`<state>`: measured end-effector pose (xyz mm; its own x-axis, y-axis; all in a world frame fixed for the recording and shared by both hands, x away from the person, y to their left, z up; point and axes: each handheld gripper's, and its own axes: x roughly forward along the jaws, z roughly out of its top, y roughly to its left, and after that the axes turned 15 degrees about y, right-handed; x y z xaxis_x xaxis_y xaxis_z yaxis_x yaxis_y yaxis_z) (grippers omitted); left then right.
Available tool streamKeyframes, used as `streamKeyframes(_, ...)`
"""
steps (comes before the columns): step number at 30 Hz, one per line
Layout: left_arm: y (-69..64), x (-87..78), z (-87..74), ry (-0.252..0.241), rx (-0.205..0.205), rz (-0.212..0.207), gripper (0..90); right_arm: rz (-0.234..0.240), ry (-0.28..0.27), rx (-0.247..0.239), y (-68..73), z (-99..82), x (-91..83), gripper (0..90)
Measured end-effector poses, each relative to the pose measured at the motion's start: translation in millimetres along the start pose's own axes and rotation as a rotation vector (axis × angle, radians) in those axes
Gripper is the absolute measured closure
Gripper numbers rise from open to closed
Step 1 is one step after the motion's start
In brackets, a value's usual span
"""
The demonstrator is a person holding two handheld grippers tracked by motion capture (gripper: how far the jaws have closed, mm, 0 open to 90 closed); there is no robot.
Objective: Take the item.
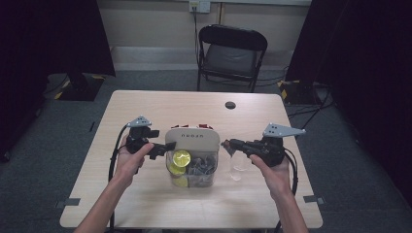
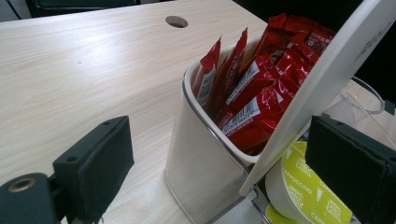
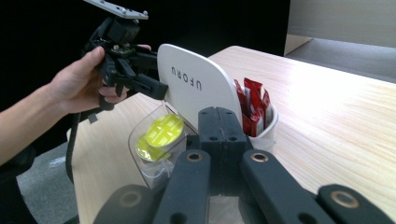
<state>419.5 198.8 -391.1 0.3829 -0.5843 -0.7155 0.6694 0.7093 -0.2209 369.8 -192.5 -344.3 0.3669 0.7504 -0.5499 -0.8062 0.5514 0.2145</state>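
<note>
Two grippers, left (image 1: pixel 163 147) and right (image 1: pixel 227 144), flank one capsule holder (image 1: pixel 192 141).

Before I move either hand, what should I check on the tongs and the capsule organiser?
1. Left tongs open, jaws on either side of the lid's edge: ok.
2. Left tongs touching the lid: cannot tell.
3. Right tongs shut, nothing between them: ok.
4. Lid propped up at a tilt, leaving the compartments open: ok.
5. Red sachets standing in the white rear compartment: ok.
6. Yellow capsules inside the clear front bin: ok.
</note>
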Motion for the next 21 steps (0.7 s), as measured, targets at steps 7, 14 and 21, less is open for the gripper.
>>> streamKeyframes(7, -0.1, 0.8, -0.5, -0.012, -0.011, -0.011, 7.1, -0.038, 0.016, 0.022, -6.4, -9.8, -9.0, 90.0)
streamKeyframes(14, 0.1, 1.1, -0.4, -0.013, -0.011, -0.011, 6.8, -0.065, 0.027, 0.034, -12.7, -18.0, -15.8, 90.0)
streamKeyframes(21, 0.6, 1.2, -0.2, -0.012, -0.009, -0.014, 6.6, -0.088, 0.047, 0.054, -19.5, -30.2, -13.0, 90.0)
